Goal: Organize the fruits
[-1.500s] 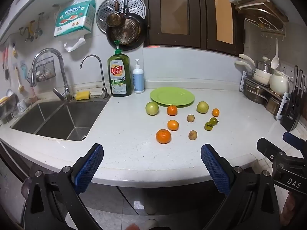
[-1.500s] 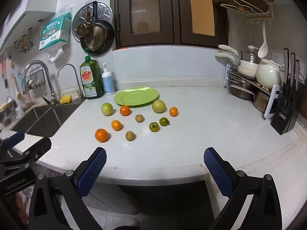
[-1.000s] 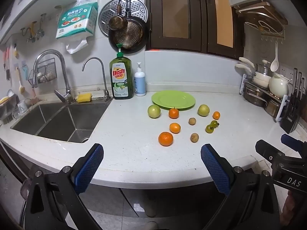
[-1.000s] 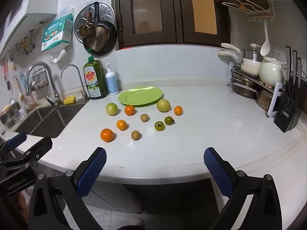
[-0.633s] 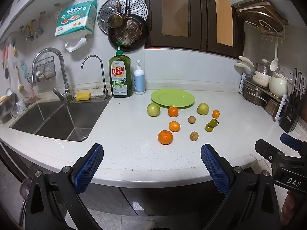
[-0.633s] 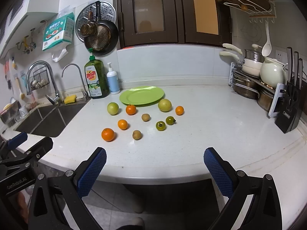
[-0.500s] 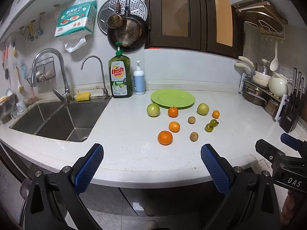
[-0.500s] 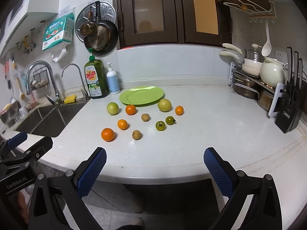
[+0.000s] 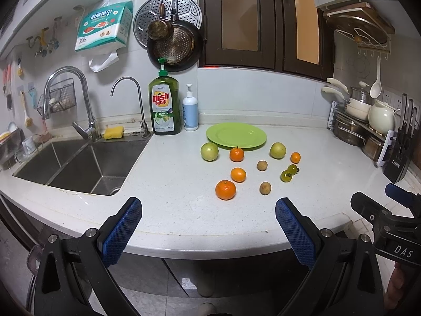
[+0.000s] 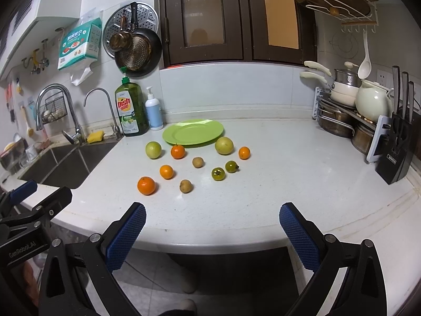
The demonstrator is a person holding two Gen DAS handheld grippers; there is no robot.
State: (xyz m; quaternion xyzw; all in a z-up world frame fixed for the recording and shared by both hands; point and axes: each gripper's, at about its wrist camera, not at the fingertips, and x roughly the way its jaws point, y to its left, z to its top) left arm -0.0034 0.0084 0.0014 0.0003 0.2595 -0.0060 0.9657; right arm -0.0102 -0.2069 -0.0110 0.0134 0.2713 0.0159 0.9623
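Item: 10 loose fruits (image 9: 225,189), well ahead of my spread, empty left gripper (image 9: 208,222) and right gripper (image 10: 211,226); green plate (image 10: 193,132) beyond. Risk: round fruit rolling off a nudge.

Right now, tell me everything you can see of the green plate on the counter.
The round, flat lime-green plate looks like glossy plastic or glazed ware, with a shallow raised rim and a light reflection on its surface. It lies level on the white speckled countertop, near the back wall, just right of the white pump bottle. Nothing lies on it. A small orange mandarin and a pale yellow-green round fruit sit at its front edge; whether they touch it is unclear.
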